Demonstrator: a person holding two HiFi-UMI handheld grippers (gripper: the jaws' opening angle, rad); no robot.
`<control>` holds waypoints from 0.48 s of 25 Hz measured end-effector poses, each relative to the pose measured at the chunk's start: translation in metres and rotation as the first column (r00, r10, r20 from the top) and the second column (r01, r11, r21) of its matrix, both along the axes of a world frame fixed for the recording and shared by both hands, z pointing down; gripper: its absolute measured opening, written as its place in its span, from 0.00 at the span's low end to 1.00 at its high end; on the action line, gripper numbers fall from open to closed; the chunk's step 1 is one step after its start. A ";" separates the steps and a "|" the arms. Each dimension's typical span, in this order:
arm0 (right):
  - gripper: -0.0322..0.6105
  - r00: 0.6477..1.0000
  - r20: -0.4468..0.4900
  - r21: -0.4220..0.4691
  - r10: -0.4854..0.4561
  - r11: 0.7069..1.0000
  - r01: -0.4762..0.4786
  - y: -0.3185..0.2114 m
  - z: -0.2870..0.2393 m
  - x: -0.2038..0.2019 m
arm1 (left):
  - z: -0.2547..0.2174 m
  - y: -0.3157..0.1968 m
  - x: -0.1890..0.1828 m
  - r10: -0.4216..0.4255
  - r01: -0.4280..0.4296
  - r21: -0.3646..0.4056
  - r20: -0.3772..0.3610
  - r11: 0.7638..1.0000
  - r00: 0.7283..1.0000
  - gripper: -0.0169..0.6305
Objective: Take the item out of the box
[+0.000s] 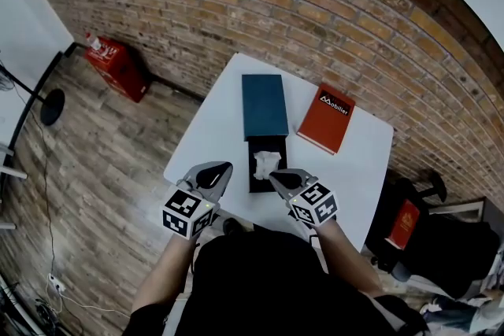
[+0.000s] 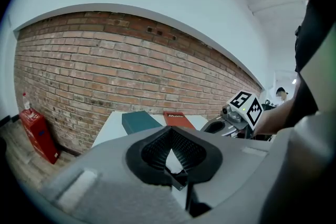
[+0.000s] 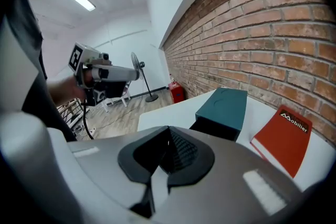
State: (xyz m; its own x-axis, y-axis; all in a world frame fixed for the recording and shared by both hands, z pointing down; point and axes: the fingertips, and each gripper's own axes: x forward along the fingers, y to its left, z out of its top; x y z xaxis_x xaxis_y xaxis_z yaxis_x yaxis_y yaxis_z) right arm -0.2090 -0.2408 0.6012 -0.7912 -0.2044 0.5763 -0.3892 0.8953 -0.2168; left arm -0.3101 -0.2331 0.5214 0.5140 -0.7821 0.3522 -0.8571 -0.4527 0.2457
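Brick walling [image 1: 315, 4] and plank flooring [image 1: 102, 153] are seen around a white table [image 1: 213, 130], on which three things are laid: a teal lid [image 1: 264, 106] at the far side, a red book [image 1: 325, 119] to its right and apart from it, and the open black box [image 1: 253, 173] directly in front of the lid, towards the near edge. The item [image 1: 266, 161], white and crumpled-looking, is shown lying inside the box; what it is cannot be made out. The left gripper [image 1: 227, 168] and the right gripper [image 1: 275, 178] are held at either side of the box's near end, and no contact with it is apparent. In each gripper view the ridged pads are seen meeting at their tips with nothing clamped between them, so both grippers are drawn together and empty. The step in hand is judged to be the approach: the lid is already off and the item is not yet gripped. For the next move, one pair of jaws would need to be parted, lowered astride the item and closed on it; the other gripper may be needed to steady the box.
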 end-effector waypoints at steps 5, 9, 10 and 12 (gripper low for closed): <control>0.13 0.997 -0.067 -0.009 -0.040 0.999 0.040 -0.011 0.024 -0.007 | 0.018 -0.006 -0.002 -0.007 0.006 -0.041 -0.025 0.999 1.000 0.04; 0.19 0.986 -0.148 -0.030 -0.079 0.997 0.076 -0.012 0.050 -0.008 | 0.029 -0.008 -0.003 -0.009 0.006 -0.064 -0.048 0.998 0.999 0.04; 0.21 0.981 -0.169 -0.039 -0.094 0.995 0.088 -0.010 0.057 -0.008 | 0.031 -0.008 -0.003 -0.014 0.010 -0.066 -0.053 0.998 0.998 0.04; 0.23 0.969 -0.216 -0.043 -0.124 0.992 0.118 -0.007 0.070 -0.008 | 0.033 -0.008 -0.004 -0.027 0.022 -0.070 -0.067 0.997 0.997 0.04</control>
State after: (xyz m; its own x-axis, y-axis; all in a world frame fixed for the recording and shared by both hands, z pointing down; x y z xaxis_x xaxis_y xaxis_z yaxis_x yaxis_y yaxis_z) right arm -0.2174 -0.2478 0.6715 -0.6641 -0.0955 0.7415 -0.3193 0.9331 -0.1658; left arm -0.3142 -0.2409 0.5546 0.5194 -0.7699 0.3708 -0.8481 -0.4117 0.3334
